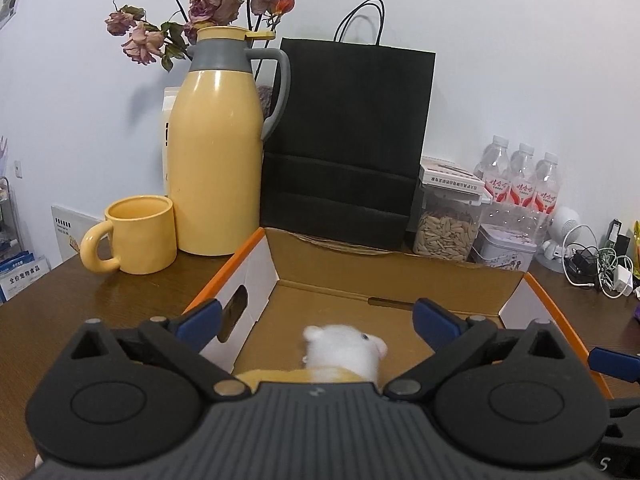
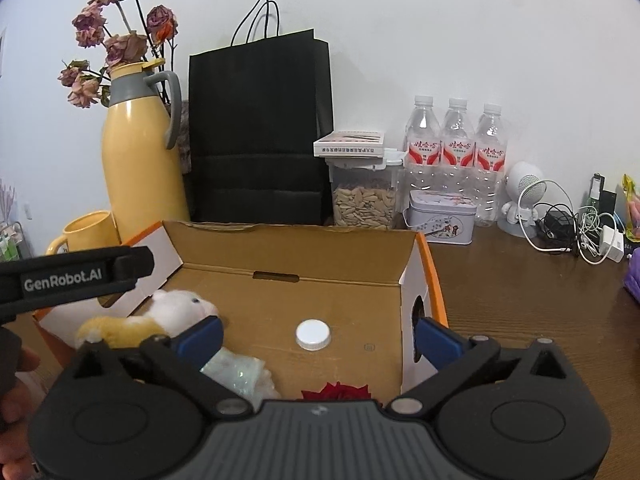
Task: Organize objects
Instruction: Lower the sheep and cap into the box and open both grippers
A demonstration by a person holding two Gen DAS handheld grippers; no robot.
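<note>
An open cardboard box [image 1: 400, 276] with orange edges sits on the brown table; it also shows in the right wrist view [image 2: 288, 252]. A white and yellow plush hamster [image 1: 344, 350] is in the box, blurred, between my open left fingers and not gripped. My left gripper [image 1: 316, 316] is open over the box. In the right wrist view the plush hamster [image 2: 168, 312] lies at the box's left side, with a white round cap [image 2: 313, 334], a red flower [image 2: 336, 392] and a pale crinkly item [image 2: 240, 372] on the box floor. My right gripper [image 2: 318, 340] is open and empty above the box.
A yellow thermos [image 1: 216, 152], a yellow mug [image 1: 136, 236] and dried roses [image 1: 200, 4] stand behind left. A black paper bag [image 1: 348, 140], a seed jar [image 1: 444, 224], a tin [image 2: 440, 218], water bottles [image 2: 456, 148] and tangled cables [image 2: 576, 232] line the back and right.
</note>
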